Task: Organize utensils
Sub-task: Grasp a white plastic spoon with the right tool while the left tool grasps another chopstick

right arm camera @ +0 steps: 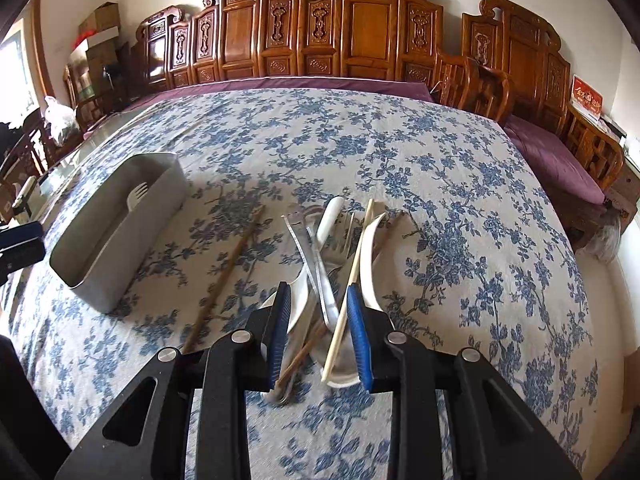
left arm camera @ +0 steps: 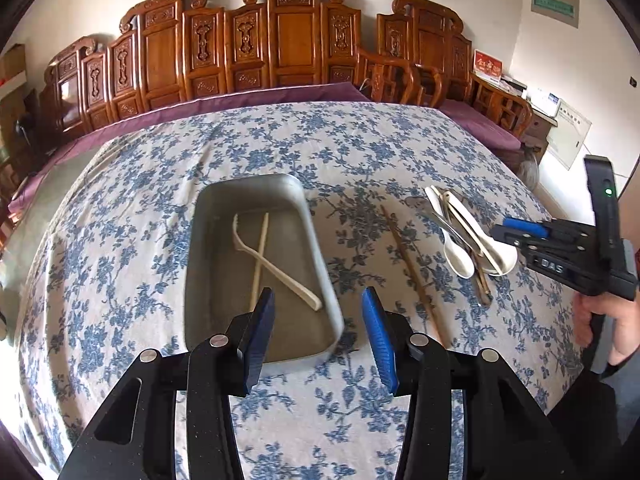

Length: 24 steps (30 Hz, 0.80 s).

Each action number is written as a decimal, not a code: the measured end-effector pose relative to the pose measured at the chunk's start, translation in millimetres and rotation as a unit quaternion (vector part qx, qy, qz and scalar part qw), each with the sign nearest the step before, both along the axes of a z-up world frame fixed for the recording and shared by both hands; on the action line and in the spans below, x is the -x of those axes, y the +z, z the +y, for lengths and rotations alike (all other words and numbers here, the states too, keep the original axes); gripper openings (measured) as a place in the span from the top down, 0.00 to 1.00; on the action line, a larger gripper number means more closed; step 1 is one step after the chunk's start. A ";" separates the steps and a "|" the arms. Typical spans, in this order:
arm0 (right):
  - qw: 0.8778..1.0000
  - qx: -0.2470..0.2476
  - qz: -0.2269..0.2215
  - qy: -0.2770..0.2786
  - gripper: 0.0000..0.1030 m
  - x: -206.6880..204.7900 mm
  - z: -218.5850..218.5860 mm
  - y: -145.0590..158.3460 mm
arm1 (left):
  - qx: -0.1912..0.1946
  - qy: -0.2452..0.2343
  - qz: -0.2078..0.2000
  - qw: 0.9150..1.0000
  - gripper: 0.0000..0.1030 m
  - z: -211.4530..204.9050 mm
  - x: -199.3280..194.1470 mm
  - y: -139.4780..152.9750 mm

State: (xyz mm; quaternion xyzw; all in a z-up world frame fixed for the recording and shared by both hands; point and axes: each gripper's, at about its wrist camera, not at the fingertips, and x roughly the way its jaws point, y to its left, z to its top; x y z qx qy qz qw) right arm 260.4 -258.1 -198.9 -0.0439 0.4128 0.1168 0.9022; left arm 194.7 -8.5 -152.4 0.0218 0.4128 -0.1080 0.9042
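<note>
Each camera sits on its gripper and looks forward and downward along the two blue fingers, which fill the lower edge of its view. The left wrist view faces the grey tray [left arm camera: 320, 240] at close range, with the pile of utensils [left arm camera: 468, 236] to its right. The right wrist view faces that pile [right arm camera: 332, 264] directly, with the tray [right arm camera: 116, 236] to its left. Both views share the flowered tablecloth [left arm camera: 280, 144] and the carved wooden bench [right arm camera: 360, 28] behind it.
</note>
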 end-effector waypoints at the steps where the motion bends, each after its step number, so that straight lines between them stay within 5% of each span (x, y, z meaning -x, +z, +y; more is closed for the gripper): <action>1: 1.000 0.001 -0.004 -0.001 0.70 -2.6 -2.4 -3.1 | -0.002 -0.002 0.002 1.000 0.59 -3.9 -0.1 -0.8; 24: 0.997 -0.059 0.049 0.004 0.70 -31.4 -50.3 -38.8 | -0.047 -0.044 0.076 0.995 0.59 -102.5 -43.6 -55.6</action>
